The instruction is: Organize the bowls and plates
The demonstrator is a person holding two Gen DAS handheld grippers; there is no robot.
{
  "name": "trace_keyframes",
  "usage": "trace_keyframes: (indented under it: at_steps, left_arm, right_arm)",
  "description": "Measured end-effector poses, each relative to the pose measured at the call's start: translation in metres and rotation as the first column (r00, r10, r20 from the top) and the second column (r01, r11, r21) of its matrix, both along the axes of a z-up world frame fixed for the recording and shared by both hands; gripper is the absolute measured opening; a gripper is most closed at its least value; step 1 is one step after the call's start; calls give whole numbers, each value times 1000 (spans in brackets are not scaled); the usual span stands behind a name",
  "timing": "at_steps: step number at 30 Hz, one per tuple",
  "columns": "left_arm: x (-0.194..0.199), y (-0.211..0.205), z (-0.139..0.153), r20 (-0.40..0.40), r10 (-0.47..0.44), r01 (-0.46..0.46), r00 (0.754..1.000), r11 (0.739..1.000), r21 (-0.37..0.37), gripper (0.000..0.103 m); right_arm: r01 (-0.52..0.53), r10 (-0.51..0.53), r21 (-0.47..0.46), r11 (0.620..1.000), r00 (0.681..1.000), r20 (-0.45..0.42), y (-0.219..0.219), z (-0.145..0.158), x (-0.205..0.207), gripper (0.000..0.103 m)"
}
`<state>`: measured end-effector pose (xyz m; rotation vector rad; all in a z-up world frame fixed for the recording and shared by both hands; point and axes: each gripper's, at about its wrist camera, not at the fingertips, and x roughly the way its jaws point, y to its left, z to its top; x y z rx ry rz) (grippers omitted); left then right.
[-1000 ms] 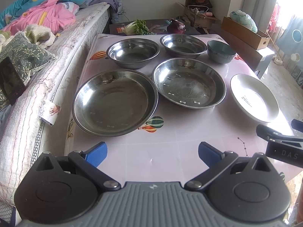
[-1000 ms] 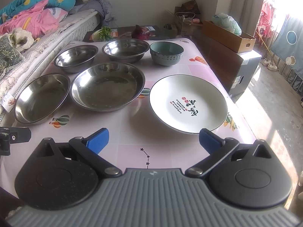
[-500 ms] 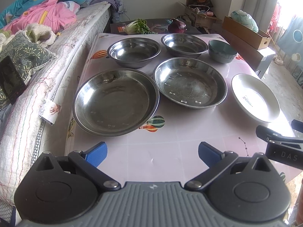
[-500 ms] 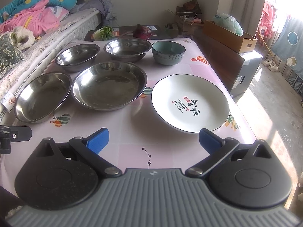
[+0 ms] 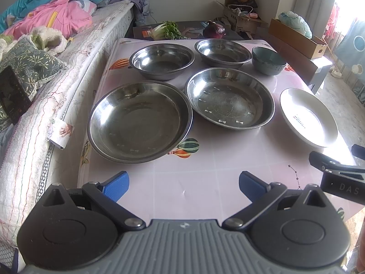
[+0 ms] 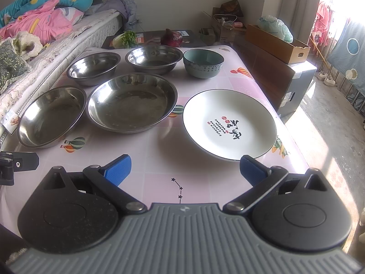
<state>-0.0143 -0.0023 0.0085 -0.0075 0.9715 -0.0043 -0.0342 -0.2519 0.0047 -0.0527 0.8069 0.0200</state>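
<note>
Two wide steel plates lie mid-table: the left steel plate [image 5: 139,121] [image 6: 51,115] and the right steel plate [image 5: 229,97] [image 6: 132,101]. Behind them stand two steel bowls, the left bowl [image 5: 162,60] [image 6: 93,67] and the right bowl [image 5: 223,51] [image 6: 154,57], plus a teal ceramic bowl [image 5: 269,60] [image 6: 203,62]. A white plate [image 5: 308,116] [image 6: 229,123] with printed characters lies at the right. My left gripper [image 5: 183,186] hovers open near the table's front edge, short of the left steel plate. My right gripper [image 6: 184,170] is open, its right fingertip close to the white plate's near rim.
The table [image 5: 200,178] has a pink patterned cloth. A bed [image 5: 45,73] with bedding runs along its left side. Vegetables [image 5: 166,30] and a red cabbage [image 5: 213,29] sit on a dark stand behind. A cardboard box [image 6: 278,43] and cabinet stand at the right.
Both grippers have drifted slightly forward, so the dishes appear a little nearer. Nothing on the table has moved and both grippers stay open.
</note>
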Motion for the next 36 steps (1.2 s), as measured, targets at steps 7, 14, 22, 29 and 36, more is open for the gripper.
trace_keyframes:
  at_steps: [7,14,22,29,36]
  left_arm:
    - [3,1,-3,0,0,0,1000,1000,8,103]
    - [24,12,4,44,40,-43,998,997,66,103]
    - [69,42,19,121,113,-118,986,992,33,103]
    - [127,71,19,150,131,-135,980,991,14,103]
    - [194,90,11,183,82,-96,980,993,69,103]
  right_arm:
    - [1,-1,-2,1000,1000,-1,-1,-5,2,102]
    - [-61,65,-43,997,994,86,-2,9,24,102]
    - [-232,241,-66,971,943,231,5,38,67,102]
    - [-372,338,113,921,910,240,18,48,140,102]
    - [-343,323,440,830,938,122,32,37,248,102]
